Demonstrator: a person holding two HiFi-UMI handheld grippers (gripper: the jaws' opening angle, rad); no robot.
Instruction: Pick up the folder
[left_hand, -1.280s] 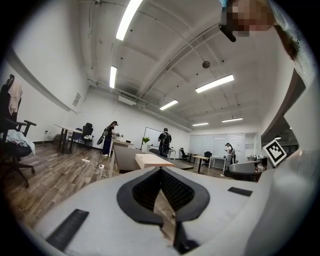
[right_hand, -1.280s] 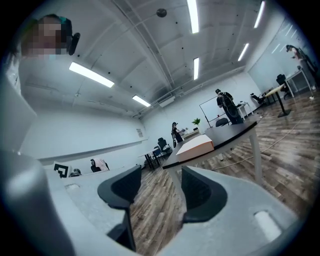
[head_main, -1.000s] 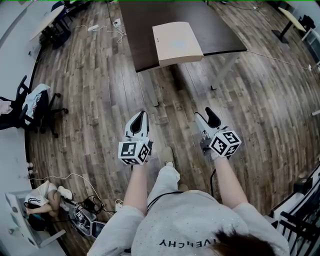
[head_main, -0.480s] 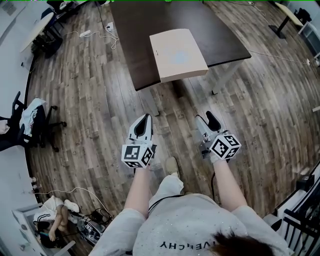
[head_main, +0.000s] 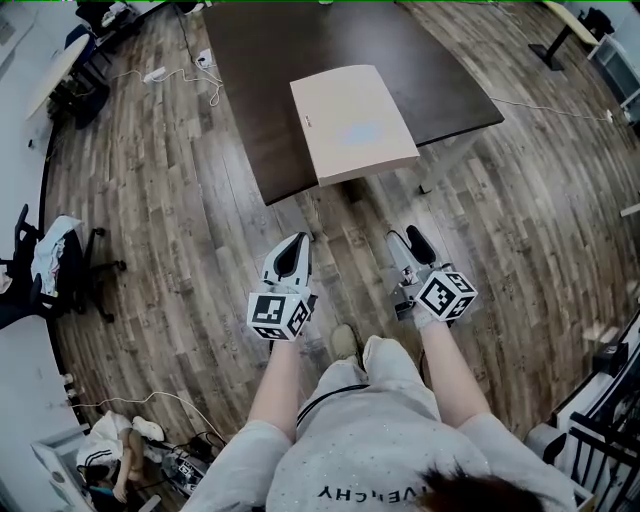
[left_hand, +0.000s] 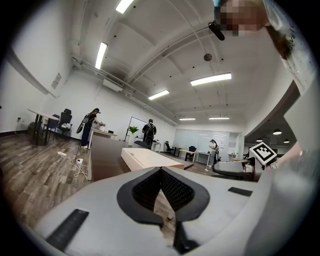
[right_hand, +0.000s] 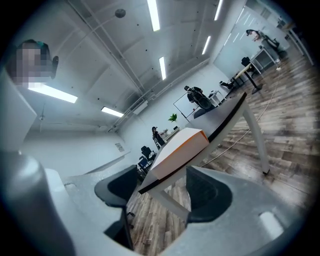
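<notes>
The folder (head_main: 352, 122), a flat tan rectangle, lies on the near part of a dark table (head_main: 250, 60), its front edge hanging over the table's edge. Both grippers are held level over the wood floor, short of the table. My left gripper (head_main: 294, 243) is shut and empty; in the left gripper view its pads (left_hand: 150, 192) meet at the tip, with the folder (left_hand: 147, 159) ahead. My right gripper (head_main: 408, 240) is open, its jaws having just been opening, with nothing between them. Through that gap in the right gripper view (right_hand: 162, 187), the folder (right_hand: 177, 150) shows far off.
The table's pale legs (head_main: 440, 165) stand just ahead of the grippers. The person's shoe (head_main: 345, 342) is on the floor between the arms. An office chair with clothes (head_main: 50, 255) stands at the left, and cables (head_main: 160, 75) lie at the far left. People (left_hand: 90, 125) stand in the background.
The person has stepped toward the table, so the folder and table sit nearer and larger. Both grippers have advanced with the body, keeping their spacing.
</notes>
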